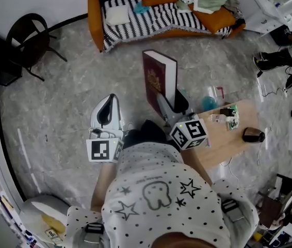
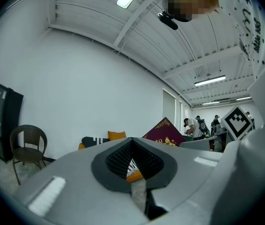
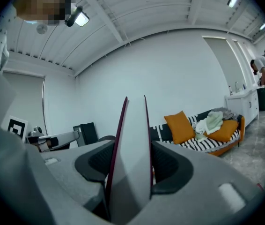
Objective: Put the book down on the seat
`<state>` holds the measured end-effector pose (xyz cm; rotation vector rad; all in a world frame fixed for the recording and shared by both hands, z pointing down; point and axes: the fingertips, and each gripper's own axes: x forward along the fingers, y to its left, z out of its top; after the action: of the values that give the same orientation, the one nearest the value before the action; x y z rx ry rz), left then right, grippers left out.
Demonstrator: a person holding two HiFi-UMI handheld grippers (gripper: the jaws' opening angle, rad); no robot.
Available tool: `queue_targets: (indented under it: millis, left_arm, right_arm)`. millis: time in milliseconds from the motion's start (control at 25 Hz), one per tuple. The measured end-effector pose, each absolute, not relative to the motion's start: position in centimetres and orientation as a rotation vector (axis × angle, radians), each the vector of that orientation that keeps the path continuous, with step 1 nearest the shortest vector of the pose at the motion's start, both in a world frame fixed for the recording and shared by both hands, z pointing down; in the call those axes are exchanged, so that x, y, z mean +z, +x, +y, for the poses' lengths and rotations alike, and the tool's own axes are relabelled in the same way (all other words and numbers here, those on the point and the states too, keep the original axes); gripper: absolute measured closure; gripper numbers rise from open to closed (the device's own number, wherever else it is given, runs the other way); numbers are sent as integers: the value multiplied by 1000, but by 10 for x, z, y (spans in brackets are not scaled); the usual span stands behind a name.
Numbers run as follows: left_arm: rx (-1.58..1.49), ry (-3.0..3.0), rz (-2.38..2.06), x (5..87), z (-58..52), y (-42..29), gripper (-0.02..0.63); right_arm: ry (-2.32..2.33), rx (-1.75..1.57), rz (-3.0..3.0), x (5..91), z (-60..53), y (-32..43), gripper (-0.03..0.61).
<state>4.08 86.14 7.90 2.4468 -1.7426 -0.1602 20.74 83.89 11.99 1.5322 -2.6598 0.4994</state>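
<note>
Right gripper (image 1: 165, 106) around book (image 1: 154, 79), sofa (image 1: 95, 14) ahead

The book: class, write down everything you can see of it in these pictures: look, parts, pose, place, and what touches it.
The book is a thick hardback with a dark maroon cover bearing a gold emblem, and a white page block. It stands upright in the air above the grey floor, short of the orange sofa. Only the right gripper touches it, jaws shut on both covers near its lower edge, page edges facing that gripper's camera.
</note>
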Motion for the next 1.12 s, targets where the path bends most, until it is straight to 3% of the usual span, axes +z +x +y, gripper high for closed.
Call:
queue_targets:
  millis: [1120]
  left_arm:
    - [-198, 2380, -1847, 74, 728, 92, 612]
  right_arm:
    - [1402, 463, -2737, 115, 697, 253, 356]
